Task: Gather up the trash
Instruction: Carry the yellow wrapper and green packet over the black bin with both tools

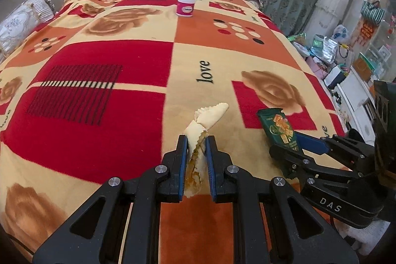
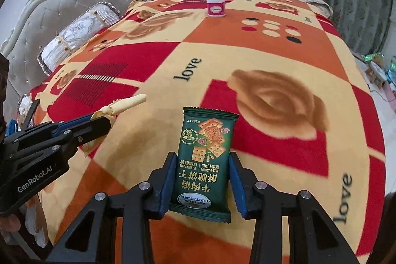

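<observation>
Both pick-ups look done here. The left gripper (image 1: 195,140) is clamped tight on a crumpled yellow wrapper (image 1: 210,115), which pokes out toward 1 o'clock, lifted off the blanket (image 1: 99,115). The right gripper (image 2: 201,160) has its fingers partway closed against both edges of a green biscuit packet (image 2: 208,155), so it's held. A little white bottle (image 2: 215,3) stands far off at 12 o'clock, untouched. Next I'd guess both pieces get carried to a bin, though none is in view.
</observation>
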The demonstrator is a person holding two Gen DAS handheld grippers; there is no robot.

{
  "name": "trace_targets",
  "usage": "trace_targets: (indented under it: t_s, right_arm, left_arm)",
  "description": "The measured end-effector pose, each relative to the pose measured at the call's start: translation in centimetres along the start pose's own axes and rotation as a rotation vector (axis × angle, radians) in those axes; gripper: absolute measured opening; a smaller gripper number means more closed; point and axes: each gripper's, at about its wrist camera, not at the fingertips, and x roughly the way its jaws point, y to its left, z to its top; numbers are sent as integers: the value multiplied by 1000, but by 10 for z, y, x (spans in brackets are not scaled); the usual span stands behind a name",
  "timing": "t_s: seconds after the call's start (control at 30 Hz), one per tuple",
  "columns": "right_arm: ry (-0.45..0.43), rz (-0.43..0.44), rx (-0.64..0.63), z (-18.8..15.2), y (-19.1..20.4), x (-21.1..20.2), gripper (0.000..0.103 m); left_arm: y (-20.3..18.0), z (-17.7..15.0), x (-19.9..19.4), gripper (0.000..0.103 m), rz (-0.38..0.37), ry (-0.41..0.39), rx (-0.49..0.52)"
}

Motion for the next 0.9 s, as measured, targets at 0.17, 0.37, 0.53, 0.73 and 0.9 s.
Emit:
trace_targets:
  t_s: [0.17,0.37,0.53,0.73,0.9]
  right_arm:
    - [-14,1,11,-11,-4,-14,40]
    - [-34,-2,20,-21,-9,-31,40]
    - [-52,-8,32,-30,-15,-46,40]
    - [-68,-32,49,-44,-28,-65,40]
    - [-83,-52,75,-55,-43,-82,40]
  left_arm:
    - [-10,-6,-5,13,-3,1,11]
    - [-21,-13,-12,13,-11,-3,21]
    - [-33,-19,-17,13,-36,2,24]
    - [-56,-22,-21,13,-68,3,50]
    - [-83,-23,-22,13,-97,5,91]
